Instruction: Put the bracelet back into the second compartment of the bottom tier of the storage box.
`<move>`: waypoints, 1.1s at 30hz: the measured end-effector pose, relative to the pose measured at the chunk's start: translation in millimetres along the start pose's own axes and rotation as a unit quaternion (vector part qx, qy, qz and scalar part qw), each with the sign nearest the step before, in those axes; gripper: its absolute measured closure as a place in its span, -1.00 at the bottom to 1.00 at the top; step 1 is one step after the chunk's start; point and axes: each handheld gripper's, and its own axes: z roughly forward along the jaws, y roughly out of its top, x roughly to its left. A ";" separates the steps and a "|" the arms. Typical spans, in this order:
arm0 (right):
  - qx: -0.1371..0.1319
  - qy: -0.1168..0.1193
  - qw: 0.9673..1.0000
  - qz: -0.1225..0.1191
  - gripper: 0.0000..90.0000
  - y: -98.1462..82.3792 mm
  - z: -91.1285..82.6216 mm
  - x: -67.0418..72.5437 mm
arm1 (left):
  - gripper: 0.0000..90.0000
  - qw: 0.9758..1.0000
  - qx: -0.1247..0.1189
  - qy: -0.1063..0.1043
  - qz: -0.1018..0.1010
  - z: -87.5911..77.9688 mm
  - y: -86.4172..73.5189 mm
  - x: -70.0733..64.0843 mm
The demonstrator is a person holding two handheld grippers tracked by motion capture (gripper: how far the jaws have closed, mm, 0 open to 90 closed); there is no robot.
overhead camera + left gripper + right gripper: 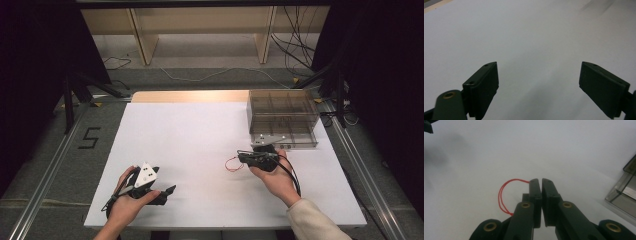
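Right gripper view: red loop (502, 195) pinched between closed fingers (535, 195)

Your right gripper (541, 181) pinches a thin red thread loop (503, 196) above the white table (574, 150), beside a clear plastic box (624, 192).

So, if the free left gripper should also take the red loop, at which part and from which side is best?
Best the outer curve of the red loop, where it bows away from the right gripper that pinches its other end. The left gripper is open and could probably come from the table's left, jaws across the thin strand, since that side lies free.
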 end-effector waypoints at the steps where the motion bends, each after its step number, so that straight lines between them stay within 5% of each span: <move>1: -0.001 -0.002 1.000 0.003 0.94 -0.1 -2.1 -2.4 | -0.65 1.000 -0.001 0.000 -0.001 0.0 0.0 0.0; 33: -0.016 -0.034 0.999 0.030 0.94 -2.0 -21.7 -25.8 | -0.65 1.000 -0.004 0.001 -0.004 -0.1 0.1 1.4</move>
